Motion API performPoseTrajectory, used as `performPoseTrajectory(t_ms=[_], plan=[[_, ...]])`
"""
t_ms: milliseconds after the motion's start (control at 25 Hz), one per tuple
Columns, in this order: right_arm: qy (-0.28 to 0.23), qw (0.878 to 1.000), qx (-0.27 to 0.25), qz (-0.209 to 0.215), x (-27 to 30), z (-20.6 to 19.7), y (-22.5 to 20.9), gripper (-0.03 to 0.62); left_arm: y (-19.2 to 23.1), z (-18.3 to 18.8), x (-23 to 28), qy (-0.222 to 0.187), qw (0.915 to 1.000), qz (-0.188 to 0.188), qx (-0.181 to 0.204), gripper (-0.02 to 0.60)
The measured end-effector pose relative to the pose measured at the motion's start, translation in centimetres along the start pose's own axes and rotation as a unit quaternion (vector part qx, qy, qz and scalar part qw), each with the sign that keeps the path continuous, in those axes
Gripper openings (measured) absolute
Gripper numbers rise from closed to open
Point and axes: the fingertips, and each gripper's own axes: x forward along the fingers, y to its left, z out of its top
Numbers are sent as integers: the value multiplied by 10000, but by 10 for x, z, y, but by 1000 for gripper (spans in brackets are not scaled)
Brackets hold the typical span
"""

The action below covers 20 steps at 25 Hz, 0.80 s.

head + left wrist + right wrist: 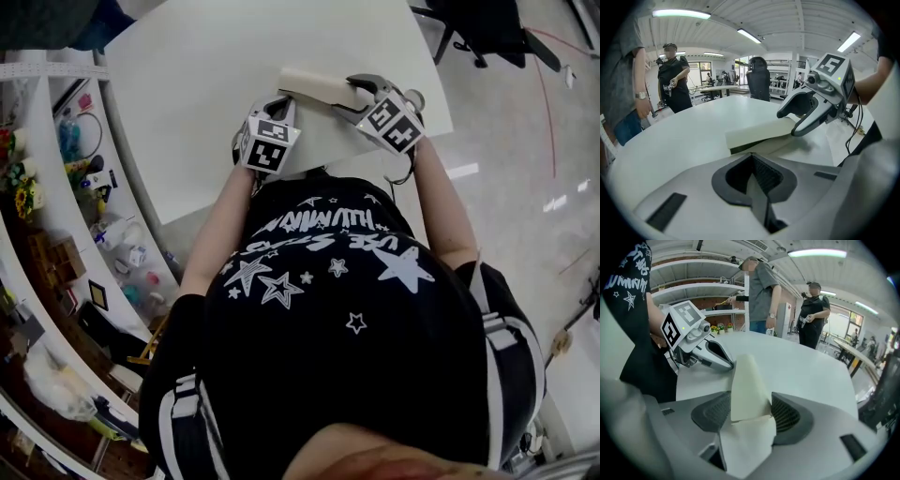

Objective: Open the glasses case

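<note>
Cream case (746, 380) in R gripper (751, 411) (grip unclear overhead)

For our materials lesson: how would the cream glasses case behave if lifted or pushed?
Probably stiff: the glasses case shows flat, unbent faces clamped in the right gripper. Being flat-sided, it would likely slide on the table rather than roll.

You are wearing a black short-sleeved T-shirt (328, 281) printed with white stars and lettering, white stripes (499, 339) running down its sleeves. Your left gripper (281, 101) and right gripper (343, 100) are showing pale grey shells, dark ribbed pads (788, 416) and black-and-white marker cubes (270, 146).
</note>
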Motion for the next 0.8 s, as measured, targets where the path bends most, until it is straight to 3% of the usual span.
performPoseTrajectory(t_ms=[440,800], plan=[[-802,9922,726,-621,-24,21,-50,273,-1,1,1,35,10000,-15,31,12],[-1202,9763,1579,-869,-22,19,-73,272,-1,0,1,80,9999,-21,56,12]])
